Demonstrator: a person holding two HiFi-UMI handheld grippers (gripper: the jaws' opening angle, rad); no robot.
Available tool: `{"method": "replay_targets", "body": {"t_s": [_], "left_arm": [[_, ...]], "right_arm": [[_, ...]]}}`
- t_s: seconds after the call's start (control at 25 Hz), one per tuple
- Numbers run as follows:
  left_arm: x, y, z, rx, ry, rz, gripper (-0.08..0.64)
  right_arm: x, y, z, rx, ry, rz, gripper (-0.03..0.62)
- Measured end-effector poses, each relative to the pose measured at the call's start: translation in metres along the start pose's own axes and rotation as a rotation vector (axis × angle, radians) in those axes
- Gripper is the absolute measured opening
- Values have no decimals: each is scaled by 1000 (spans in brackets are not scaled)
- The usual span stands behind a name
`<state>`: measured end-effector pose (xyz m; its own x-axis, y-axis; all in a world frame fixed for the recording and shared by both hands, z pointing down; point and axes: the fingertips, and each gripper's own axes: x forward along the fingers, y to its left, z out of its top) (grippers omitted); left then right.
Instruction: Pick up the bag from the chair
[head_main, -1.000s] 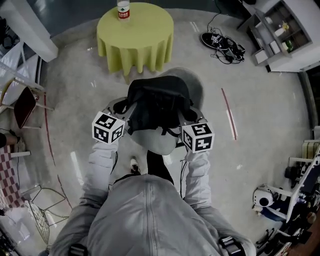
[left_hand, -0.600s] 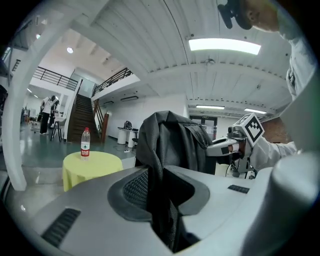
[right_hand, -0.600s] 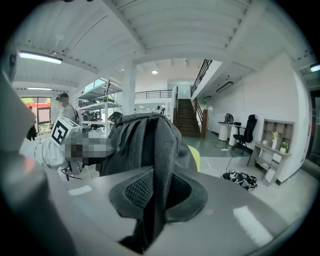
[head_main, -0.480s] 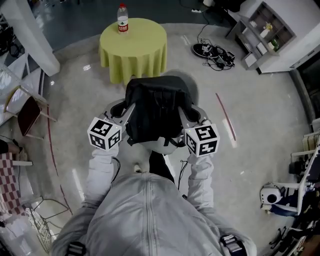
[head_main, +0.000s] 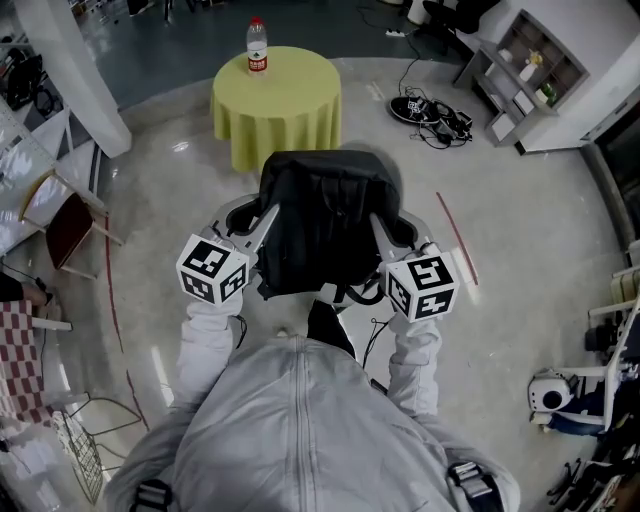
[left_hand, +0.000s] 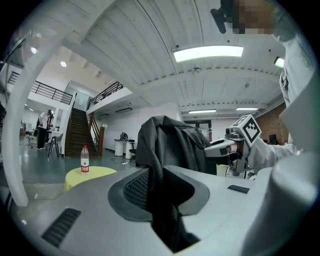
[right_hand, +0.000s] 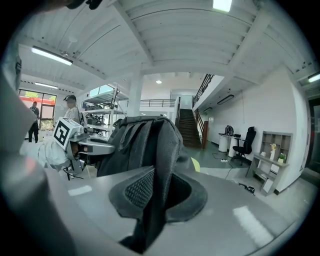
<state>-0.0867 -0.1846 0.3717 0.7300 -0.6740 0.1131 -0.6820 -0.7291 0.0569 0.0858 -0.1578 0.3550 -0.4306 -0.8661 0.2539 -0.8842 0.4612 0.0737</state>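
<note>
Bag (head_main: 325, 215) hangs on the near side of the yellow table (head_main: 290, 95), just short of it. I hold left tongs (left_hand: 159, 200) and right tongs (right_hand: 152, 200) each clamped on its black fabric.

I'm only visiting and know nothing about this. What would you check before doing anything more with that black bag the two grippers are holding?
1. Left gripper shut on bag fabric: ok.
2. Right gripper shut on a bag strap: ok.
3. Bag held between both grippers, one on each side: ok.
4. Bag lifted free of the chair: cannot tell; the bag hides what is below it.
5. Table with bottle stands apart, beyond the bag: ok.
</note>
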Motion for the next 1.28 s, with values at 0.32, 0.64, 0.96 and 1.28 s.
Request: {"method": "replay_targets", "body": {"t_s": [0.32, 0.64, 0.96, 1.28], "left_arm": [[-26, -2, 27, 76, -37, 28, 71], [-29, -3, 30, 75, -37, 30, 71], [-26, -2, 25, 63, -25, 23, 71], [-22, 0, 19, 41, -7, 22, 71]], "right_arm": [[-10, 19, 26, -21, -44, 9, 49], [-15, 22, 31, -28, -64, 20, 49], [-11, 20, 24, -22, -33, 11, 48], [-7, 18, 20, -20, -3, 9, 48]]}}
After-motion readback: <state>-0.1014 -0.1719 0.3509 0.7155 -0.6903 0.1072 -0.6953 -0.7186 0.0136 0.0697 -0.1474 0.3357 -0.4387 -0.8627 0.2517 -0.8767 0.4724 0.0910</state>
